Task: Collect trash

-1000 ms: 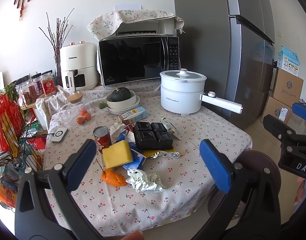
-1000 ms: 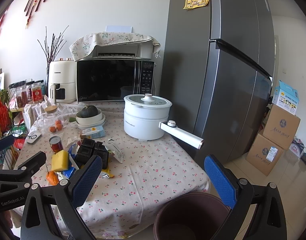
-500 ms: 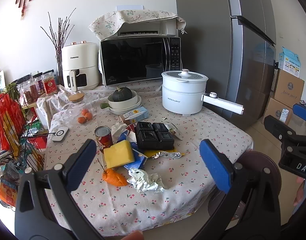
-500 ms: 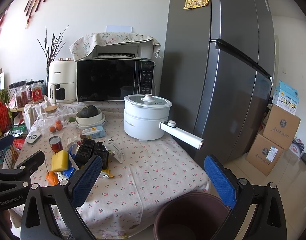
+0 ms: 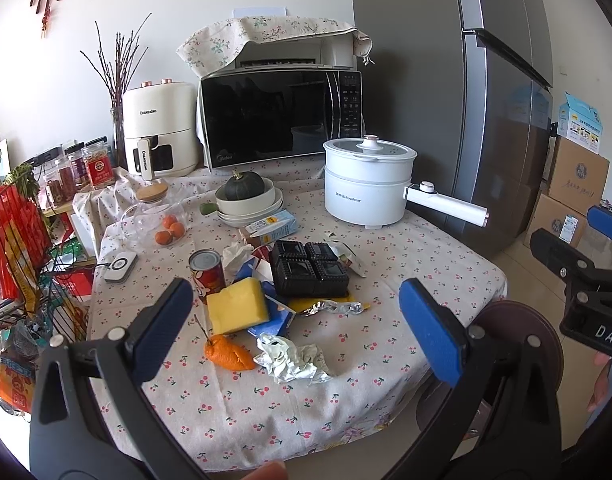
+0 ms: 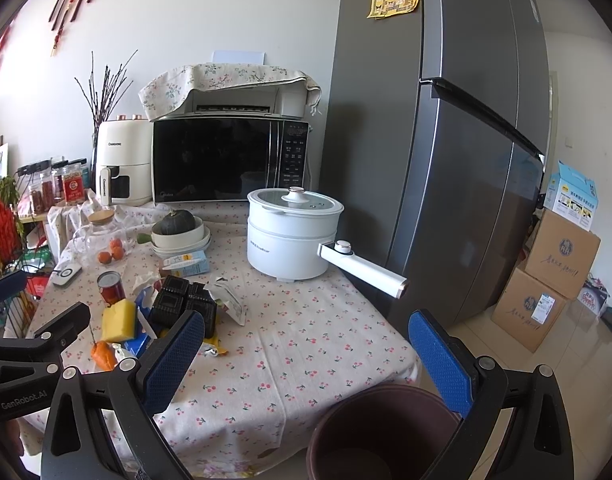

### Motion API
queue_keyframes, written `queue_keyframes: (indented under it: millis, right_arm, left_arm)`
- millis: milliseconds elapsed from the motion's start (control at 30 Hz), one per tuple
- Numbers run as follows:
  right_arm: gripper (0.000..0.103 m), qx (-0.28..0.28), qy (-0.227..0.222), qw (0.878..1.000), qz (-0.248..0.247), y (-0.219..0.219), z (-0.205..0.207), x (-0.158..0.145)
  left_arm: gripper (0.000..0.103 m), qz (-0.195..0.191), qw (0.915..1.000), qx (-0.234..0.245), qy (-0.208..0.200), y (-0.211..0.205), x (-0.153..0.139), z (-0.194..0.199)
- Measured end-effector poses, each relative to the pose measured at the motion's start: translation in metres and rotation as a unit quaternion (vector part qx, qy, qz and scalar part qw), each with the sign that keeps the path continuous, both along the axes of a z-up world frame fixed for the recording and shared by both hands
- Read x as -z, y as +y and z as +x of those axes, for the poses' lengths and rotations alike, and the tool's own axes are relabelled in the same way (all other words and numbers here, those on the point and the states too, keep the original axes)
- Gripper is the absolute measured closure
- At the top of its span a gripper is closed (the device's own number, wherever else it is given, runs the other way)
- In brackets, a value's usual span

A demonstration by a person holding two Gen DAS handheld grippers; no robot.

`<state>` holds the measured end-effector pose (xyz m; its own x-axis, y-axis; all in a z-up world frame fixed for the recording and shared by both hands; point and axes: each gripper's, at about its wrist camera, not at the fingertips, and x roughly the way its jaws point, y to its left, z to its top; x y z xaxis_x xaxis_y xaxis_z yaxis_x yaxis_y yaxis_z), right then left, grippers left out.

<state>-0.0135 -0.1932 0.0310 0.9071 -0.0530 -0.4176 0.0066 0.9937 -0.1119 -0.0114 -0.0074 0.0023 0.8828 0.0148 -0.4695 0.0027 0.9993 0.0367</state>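
Note:
A litter pile lies on the cherry-print table point(image 5: 389, 240): crumpled foil point(image 5: 292, 358), an orange peel point(image 5: 228, 354), a yellow sponge point(image 5: 237, 306), a black plastic tray point(image 5: 309, 268), a foil wrapper point(image 5: 333, 307) and a red can point(image 5: 207, 270). My left gripper point(image 5: 296, 330) hovers open in front of the table's near edge, empty. My right gripper point(image 6: 307, 354) is open and empty above a brown bin point(image 6: 379, 432) beside the table. The bin's rim point(image 5: 517, 340) shows at the right in the left wrist view. The pile point(image 6: 166, 312) sits left of the right gripper.
A white electric pot point(image 5: 367, 182) with a long handle, a microwave point(image 5: 280, 114), an air fryer point(image 5: 158, 130), stacked bowls holding a squash point(image 5: 248, 196) and a glass jar with oranges point(image 5: 158, 216) stand further back. A grey fridge point(image 6: 445, 140) and cardboard boxes point(image 6: 545, 276) are at the right.
The left wrist view has shifted very slightly; the table's things sit a touch further right. Both grippers stay open and nothing on the table has moved.

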Motion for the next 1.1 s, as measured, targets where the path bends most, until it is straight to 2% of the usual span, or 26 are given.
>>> queue_keyframes:
  millis: [233,433,1100]
  right_arm:
    - [0.0,0.004,0.006,1.0,-0.004,-0.002,0.002,0.003]
    - [0.0,0.022,0.034,0.999,-0.01,-0.006,0.012,0.012]
    - [0.0,0.052,0.077,0.995,-0.021,-0.013,0.027,0.021]
  left_arm:
    - [0.0,0.001,0.9997,0.008,0.025,-0.001,0.007,0.01]
    - [0.001,-0.004,0.9982,0.009,0.06,-0.002,0.021,0.023]
    - [0.001,0.007,0.9961,0.011,0.087,-0.012,0.032,0.039]
